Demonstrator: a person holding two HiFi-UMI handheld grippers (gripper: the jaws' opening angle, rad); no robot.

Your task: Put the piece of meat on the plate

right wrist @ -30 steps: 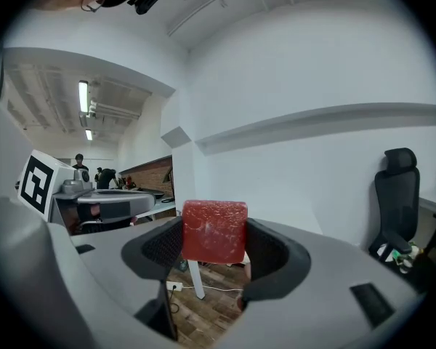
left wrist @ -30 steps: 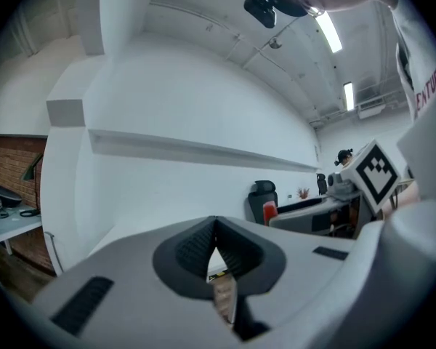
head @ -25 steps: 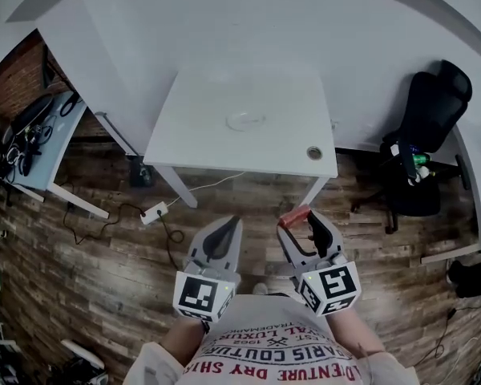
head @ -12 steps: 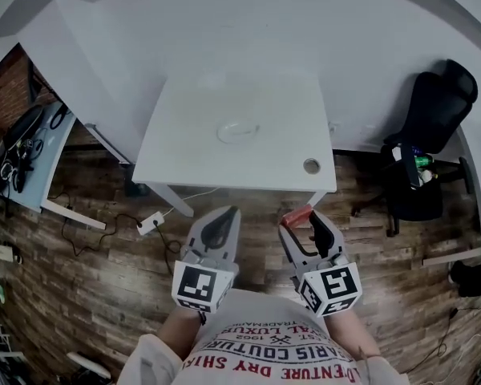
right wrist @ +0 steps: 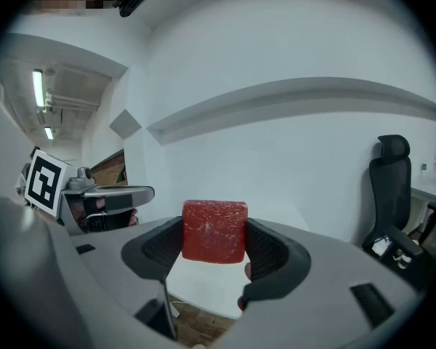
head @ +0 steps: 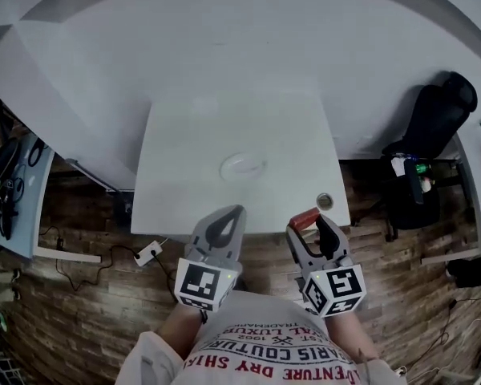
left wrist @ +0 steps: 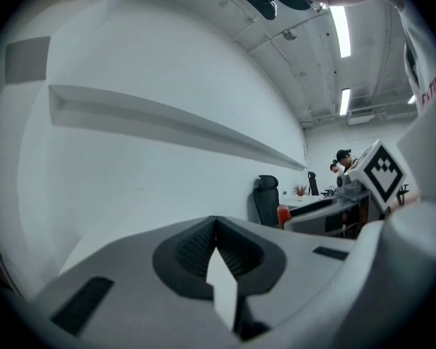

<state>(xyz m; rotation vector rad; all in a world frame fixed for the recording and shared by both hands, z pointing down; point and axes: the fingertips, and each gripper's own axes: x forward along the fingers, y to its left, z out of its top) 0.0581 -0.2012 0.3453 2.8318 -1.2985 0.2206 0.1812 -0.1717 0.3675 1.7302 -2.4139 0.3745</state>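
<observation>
Facing the white tabletop (head: 184, 159) with the pale plate (head: 242, 166) at its middle, I should bring my right tongs (head: 313, 223) over it and lower before releasing. They clamp the red piece of meat (right wrist: 214, 231); my left tongs (head: 224, 224) are together, empty. The plate's rim is barely discernible.

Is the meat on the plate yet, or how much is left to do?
Picking up looks done: the right gripper is shut on the piece of meat, at the white table's front edge. Left to do: carry it to the empty plate mid-table and let go. The left gripper is shut on nothing.
</observation>
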